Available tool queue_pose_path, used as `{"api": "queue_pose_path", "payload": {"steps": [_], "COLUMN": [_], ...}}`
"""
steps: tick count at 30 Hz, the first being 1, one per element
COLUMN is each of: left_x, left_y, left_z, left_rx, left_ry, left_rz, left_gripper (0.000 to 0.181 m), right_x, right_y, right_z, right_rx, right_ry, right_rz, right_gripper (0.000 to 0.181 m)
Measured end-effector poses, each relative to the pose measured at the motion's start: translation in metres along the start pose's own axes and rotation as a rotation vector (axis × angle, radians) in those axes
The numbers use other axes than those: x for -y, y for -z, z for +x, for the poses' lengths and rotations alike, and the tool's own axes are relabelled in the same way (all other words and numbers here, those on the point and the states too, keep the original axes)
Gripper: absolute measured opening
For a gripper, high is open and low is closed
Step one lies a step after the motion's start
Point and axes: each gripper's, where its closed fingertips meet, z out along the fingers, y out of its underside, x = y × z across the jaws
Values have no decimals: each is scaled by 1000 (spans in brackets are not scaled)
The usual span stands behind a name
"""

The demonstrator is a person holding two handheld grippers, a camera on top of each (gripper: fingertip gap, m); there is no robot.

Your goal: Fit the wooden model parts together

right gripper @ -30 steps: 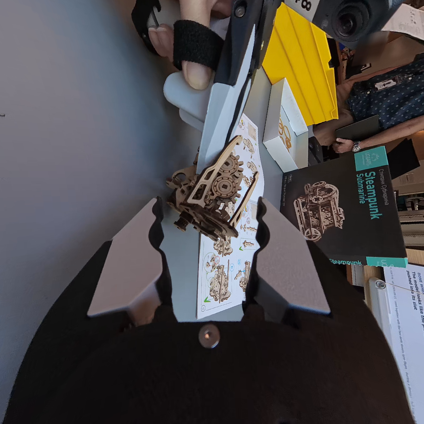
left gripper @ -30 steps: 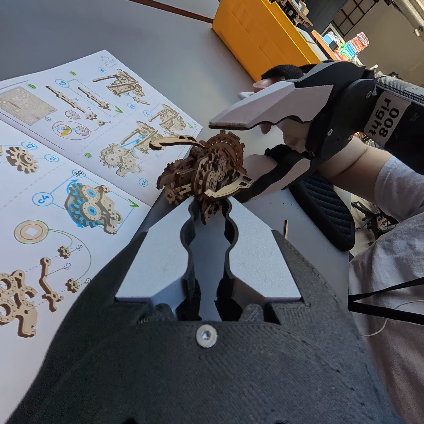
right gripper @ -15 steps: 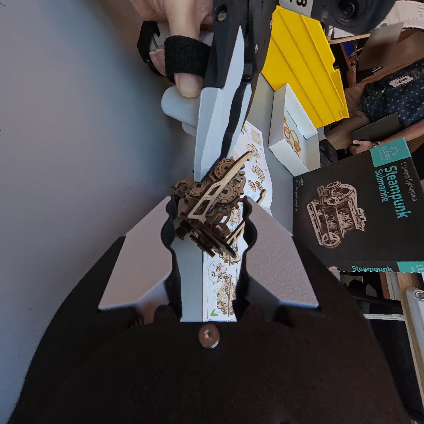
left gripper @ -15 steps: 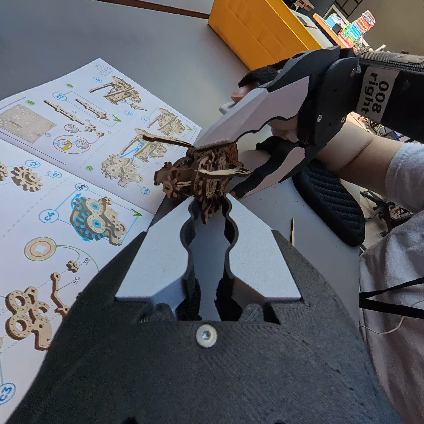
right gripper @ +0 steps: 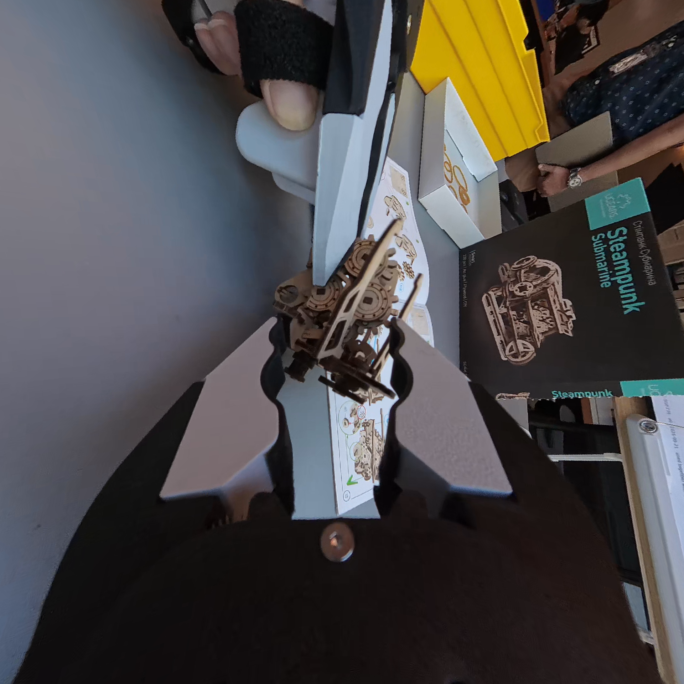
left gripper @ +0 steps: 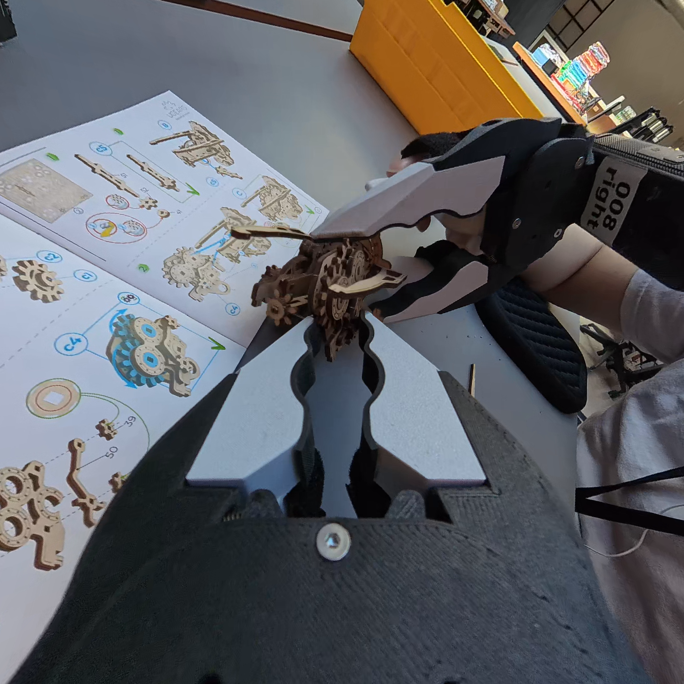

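Model between grippers, above table; booklet left.

Black lettering and digits on white label of right gripper. Circled codes and small numerals across instruction sheet. Teal and white title lettering, plus logo, on black box. Fine print on white paper at right edge.

A yellow bin stands at the grey table's far edge; a small white box (open) sits beside a dark printed box.
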Motion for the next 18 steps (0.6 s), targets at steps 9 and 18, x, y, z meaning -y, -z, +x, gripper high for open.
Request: {"api": "queue_pose_path", "payload": {"steps": [9, 18], "left_x": [1, -8], "left_y": [1, -5], "left_z": [13, 11], "left_rx": [-2, -50], "left_ry": [-55, 0], "left_rz": [-39, -59], "left_gripper": [19, 19], "right_x": [8, 5], "right_y": [13, 9], "right_z": [1, -8], "right_rx": [20, 46], "right_ry": [80, 79], "right_rz": [58, 64], "right_gripper": [56, 58]}}
